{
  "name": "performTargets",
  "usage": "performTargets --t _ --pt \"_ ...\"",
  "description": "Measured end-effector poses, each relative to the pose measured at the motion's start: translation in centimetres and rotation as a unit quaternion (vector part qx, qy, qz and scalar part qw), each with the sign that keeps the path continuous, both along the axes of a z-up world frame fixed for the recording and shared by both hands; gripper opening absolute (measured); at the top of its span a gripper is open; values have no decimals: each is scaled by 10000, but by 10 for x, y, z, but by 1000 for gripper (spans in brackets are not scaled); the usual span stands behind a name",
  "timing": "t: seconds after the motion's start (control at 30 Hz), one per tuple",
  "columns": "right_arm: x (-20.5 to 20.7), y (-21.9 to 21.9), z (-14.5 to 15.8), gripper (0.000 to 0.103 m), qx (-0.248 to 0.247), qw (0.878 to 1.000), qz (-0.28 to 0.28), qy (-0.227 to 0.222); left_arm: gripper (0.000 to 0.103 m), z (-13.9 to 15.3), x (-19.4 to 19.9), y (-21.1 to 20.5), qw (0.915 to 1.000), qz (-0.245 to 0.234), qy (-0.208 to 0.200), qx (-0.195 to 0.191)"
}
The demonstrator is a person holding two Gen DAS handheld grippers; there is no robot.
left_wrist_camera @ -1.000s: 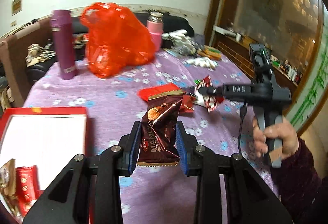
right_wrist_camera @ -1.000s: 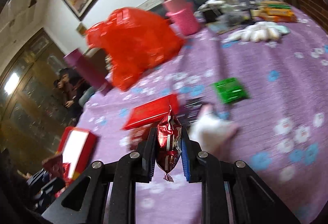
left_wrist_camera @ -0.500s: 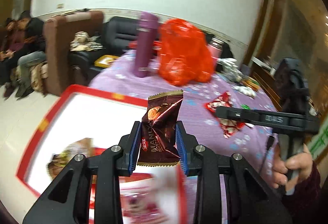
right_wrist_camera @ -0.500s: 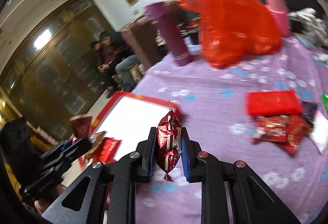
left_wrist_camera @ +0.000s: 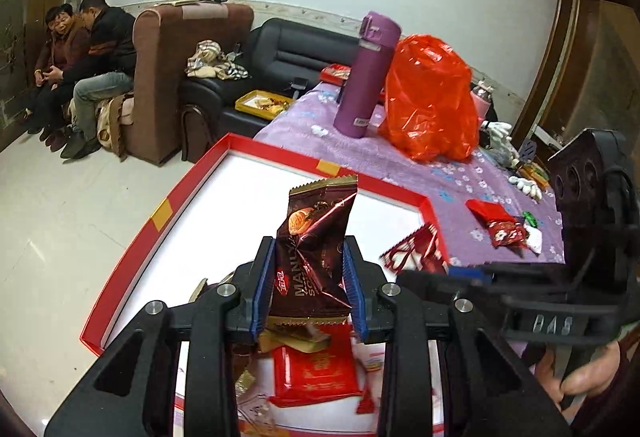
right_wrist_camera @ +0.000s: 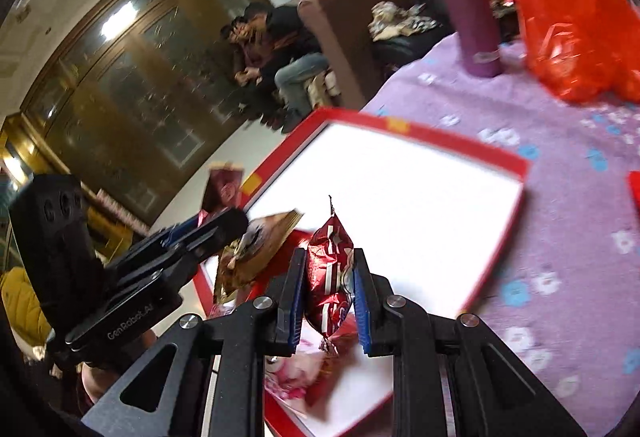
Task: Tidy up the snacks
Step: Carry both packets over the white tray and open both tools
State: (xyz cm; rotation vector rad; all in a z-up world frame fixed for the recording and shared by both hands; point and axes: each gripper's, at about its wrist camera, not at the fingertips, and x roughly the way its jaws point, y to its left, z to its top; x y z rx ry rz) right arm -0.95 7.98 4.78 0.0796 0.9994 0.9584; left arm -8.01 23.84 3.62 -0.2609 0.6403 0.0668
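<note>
Over the red box (left_wrist_camera: 423, 201), two gripped snacks: brown wrapper (left_wrist_camera: 316, 249), red wrapper (right_wrist_camera: 329, 273).

Blurred beyond reading: snack packets (right_wrist_camera: 304, 377) under right gripper (right_wrist_camera: 329, 297); red box (left_wrist_camera: 132, 257) cut off by bottom edge.

At the lower centre of the frame your right gripper (right_wrist_camera: 329, 295) clamps a red-and-white foil candy (right_wrist_camera: 329, 277) upright between its blue pads, above the near end of the red-rimmed white tray (right_wrist_camera: 496, 157). At left, your left gripper (right_wrist_camera: 218, 223) holds a brown snack packet (right_wrist_camera: 224, 189) over the tray's left edge, above other wrappers lying in the tray. At upper right, a purple flask (right_wrist_camera: 466, 1) and a red plastic bag (right_wrist_camera: 568, 17) stand on the purple flowered cloth (right_wrist_camera: 560, 237).
</note>
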Motion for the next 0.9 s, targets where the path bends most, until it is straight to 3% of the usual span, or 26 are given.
performTargets --t 0.33,0.4,0.47,0.5,0.73,0.9 --pt "-8 21 -14 24 -156 9997 179 -50 35 -7 9 3 9997 130 178 133" --pt "-9 19 -12 26 -120 9997 180 -92 55 -9 11 3 9993 192 287 151" --pt "-10 14 -8 35 -52 9998 144 -152 65 -10 11 4 9989 292 322 153" --pt "-10 8 -5 43 3 9998 87 -193 66 -9 10 4 9988 339 325 150" --pt "7 -52 16 55 300 9960 -624 -569 72 15 -1 -9 9978 460 -30 485" --pt "34 -130 16 60 387 9872 -1476 -459 79 31 -4 -49 9970 -59 -287 720"
